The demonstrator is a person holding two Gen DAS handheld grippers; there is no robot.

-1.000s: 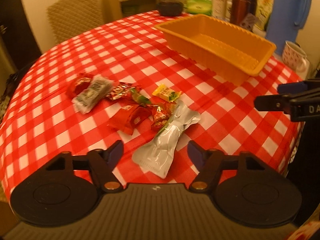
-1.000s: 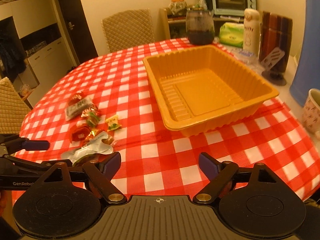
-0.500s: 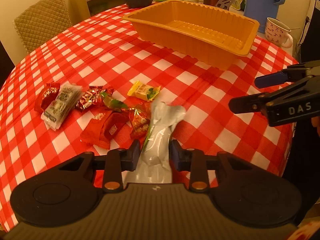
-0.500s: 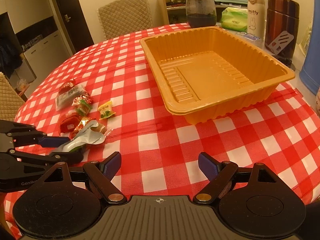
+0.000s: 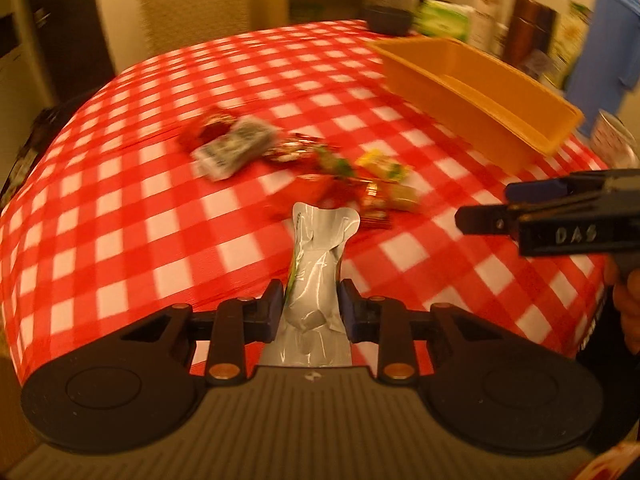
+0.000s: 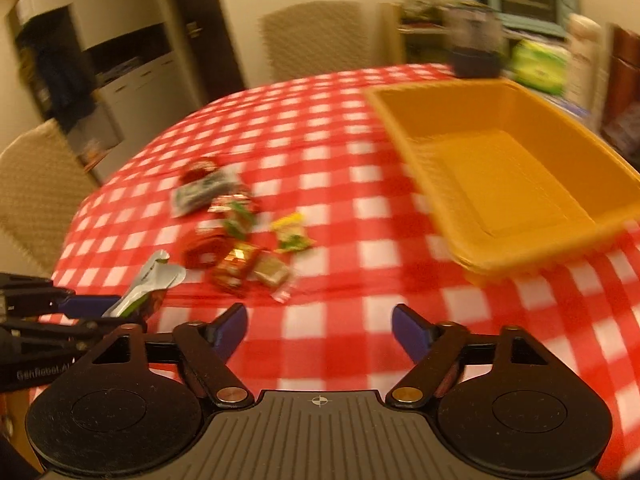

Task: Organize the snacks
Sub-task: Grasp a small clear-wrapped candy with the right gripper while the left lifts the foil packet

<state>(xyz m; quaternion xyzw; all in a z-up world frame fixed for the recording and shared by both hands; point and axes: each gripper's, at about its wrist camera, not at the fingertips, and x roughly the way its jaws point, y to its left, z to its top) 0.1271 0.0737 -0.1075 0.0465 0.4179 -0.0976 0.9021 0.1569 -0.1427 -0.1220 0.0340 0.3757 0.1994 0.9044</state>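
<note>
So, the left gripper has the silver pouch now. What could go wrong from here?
1. The left gripper pinches the silver pouch near one end, and most of it sticks out in front. It may flop or slip on the way to the orange tray.
2. The right gripper is open close beside the left one, and its jaws have just been closing on nothing. The two could bump.
3. The other snacks lie bunched, so a grab may take two.
</note>
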